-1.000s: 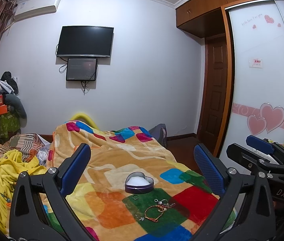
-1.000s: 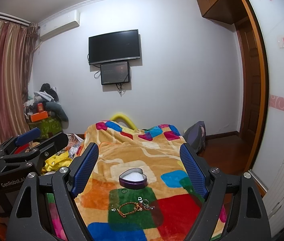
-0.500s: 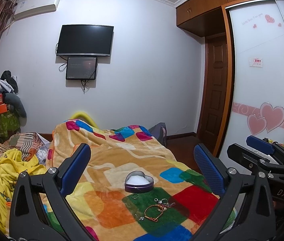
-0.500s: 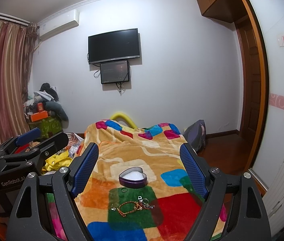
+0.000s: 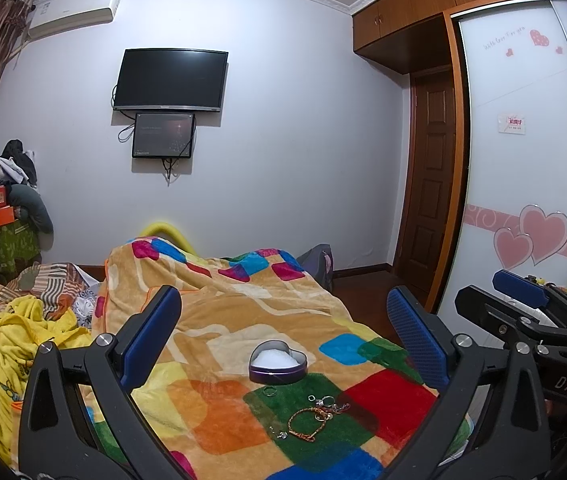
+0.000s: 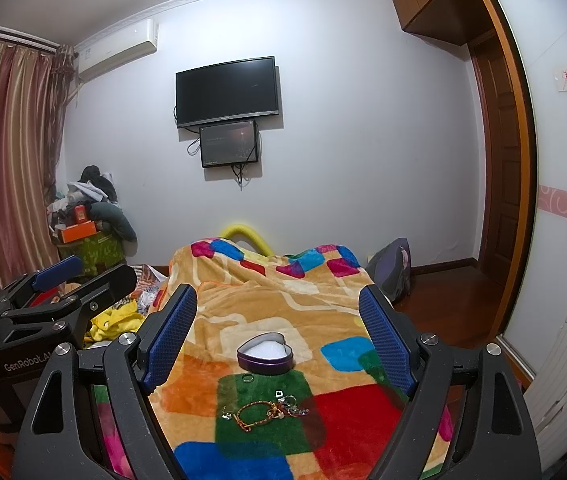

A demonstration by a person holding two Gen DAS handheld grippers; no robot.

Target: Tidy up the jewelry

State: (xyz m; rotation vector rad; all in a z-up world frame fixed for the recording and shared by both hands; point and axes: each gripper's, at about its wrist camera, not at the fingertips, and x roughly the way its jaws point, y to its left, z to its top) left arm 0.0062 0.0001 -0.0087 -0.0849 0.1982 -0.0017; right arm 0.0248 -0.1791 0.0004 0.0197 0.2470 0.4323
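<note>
A purple heart-shaped tin (image 5: 278, 367) with white lining sits open on a colourful patchwork blanket (image 5: 219, 320); it also shows in the right wrist view (image 6: 265, 353). In front of it lie a small ring (image 5: 269, 391), a red-gold braided bracelet (image 5: 306, 424) and several small silver pieces (image 5: 329, 402); the right wrist view shows the ring (image 6: 247, 378), the bracelet (image 6: 253, 416) and the silver pieces (image 6: 289, 404). My left gripper (image 5: 283, 336) is open and empty, held above and short of the jewelry. My right gripper (image 6: 279, 332) is open and empty too, at the same distance.
The bed fills the middle. Crumpled yellow bedding (image 5: 7, 344) lies to the left. A grey bag (image 6: 393, 276) and a brown door (image 5: 429, 208) are at the far right. A white suitcase (image 6: 563, 368) stands at the right. A TV (image 5: 171, 80) hangs on the far wall.
</note>
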